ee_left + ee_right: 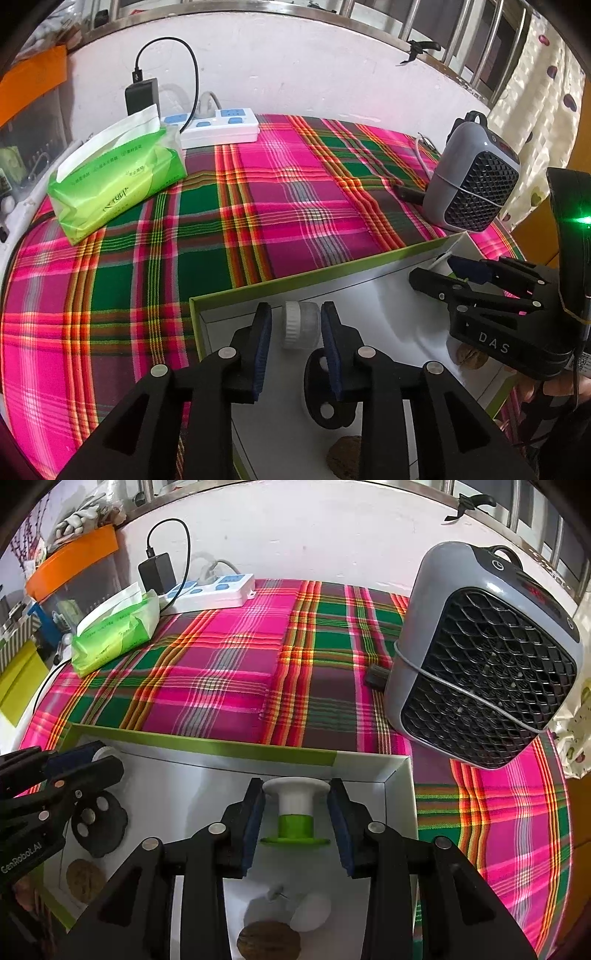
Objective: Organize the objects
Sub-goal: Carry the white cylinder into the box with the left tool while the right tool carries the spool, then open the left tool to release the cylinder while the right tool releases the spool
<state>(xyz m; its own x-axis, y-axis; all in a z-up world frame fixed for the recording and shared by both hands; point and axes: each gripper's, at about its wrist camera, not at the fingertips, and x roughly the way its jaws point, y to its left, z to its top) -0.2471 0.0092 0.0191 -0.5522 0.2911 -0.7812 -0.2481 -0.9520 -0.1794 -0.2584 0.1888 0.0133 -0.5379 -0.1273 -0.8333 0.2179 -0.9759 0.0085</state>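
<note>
Centrally, a shallow white box with green rim [207, 743] is shown lying on the plaid cloth [229, 672] at the near edge of the desk. A white-and-green spool [295, 818] stands upright near the box's far right corner, between the spread fingers of the right gripper [297, 827]; whether the pads touch its flanges cannot be told. A clear jar with a white ribbed lid [300, 325] lies on its side near the box's far left corner, between the parted fingers of the left gripper [296, 343], with a gap on either side. A black perforated disc [99, 825] lies flat on the box floor beside the left gripper. A walnut [85, 880] rests by the box's left wall, and a second walnut [267, 939] lies at the near edge beside a small white cap [312, 912]. Outward from the box, a grey fan heater [484, 653] stands on the desk's right edge, tilted toward the box. A green tissue pack [118, 181] lies at the far left corner, just beside a white power strip [218, 129] at the far edge, with a black charger [142, 96] plugged in.
</note>
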